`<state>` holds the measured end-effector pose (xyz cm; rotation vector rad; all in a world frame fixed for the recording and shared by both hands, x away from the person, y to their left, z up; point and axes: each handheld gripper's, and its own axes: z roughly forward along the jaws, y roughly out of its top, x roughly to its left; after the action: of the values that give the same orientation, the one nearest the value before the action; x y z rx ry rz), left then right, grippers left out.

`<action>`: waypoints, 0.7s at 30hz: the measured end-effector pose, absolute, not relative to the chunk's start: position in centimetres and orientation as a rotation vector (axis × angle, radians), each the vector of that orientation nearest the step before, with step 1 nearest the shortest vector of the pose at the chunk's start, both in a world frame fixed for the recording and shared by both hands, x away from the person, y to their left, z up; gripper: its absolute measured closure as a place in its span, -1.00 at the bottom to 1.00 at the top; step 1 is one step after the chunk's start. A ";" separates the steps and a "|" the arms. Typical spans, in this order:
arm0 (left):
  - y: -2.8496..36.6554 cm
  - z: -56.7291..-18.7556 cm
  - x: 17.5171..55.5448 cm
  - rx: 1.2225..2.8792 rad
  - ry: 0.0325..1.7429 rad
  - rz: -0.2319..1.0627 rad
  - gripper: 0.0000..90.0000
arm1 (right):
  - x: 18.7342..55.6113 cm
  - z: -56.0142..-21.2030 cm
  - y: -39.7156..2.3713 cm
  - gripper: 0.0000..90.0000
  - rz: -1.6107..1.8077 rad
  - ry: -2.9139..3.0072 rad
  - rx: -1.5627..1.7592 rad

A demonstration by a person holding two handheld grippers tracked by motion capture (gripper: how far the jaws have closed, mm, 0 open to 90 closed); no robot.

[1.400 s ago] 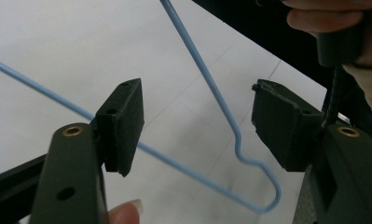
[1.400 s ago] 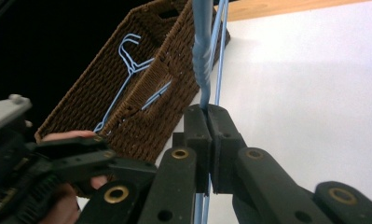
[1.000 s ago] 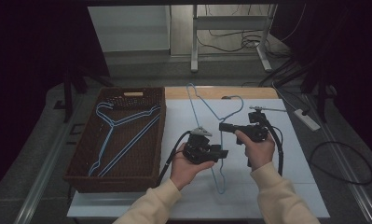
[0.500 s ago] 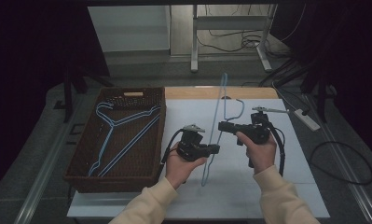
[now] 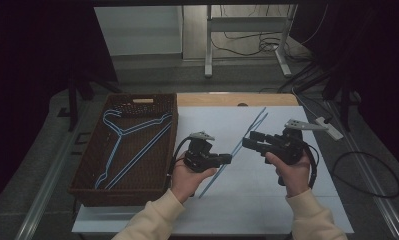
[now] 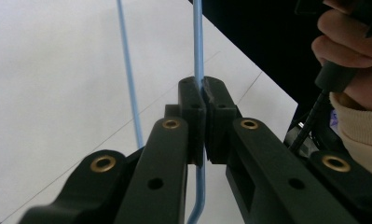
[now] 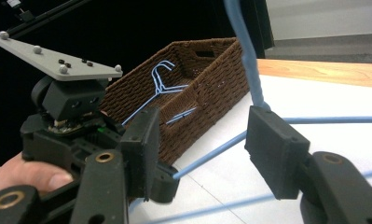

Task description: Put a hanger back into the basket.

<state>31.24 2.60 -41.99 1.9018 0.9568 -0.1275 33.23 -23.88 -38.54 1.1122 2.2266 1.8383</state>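
left jaws clamp one blue hanger (image 5: 237,147), two hangers (image 5: 124,147) in basket (image 5: 84,172)

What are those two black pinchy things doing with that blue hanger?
A person holds a gripper in each hand over a white table. The left gripper is shut on a blue hanger, lifting it at a tilt. The right gripper has just been opening; the wire passes between its jaws, unpinched. More blue hangers lie in the brown wicker basket on the left.
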 end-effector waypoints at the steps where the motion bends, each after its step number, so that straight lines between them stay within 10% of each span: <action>1: 2.8 -41.8 31.2 1.903 0.956 -0.122 0.95 | 33.1 -38.5 -24.1 -0.01 1.838 2.221 1.110; 21: 10.4 -37.5 30.9 1.857 0.963 -0.056 0.95 | 31.3 -42.2 -28.5 -0.02 1.827 2.212 1.115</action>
<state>30.93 10.36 -37.54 1.8574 0.9633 -0.0565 31.27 -28.52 -42.16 1.1146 2.2117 1.8270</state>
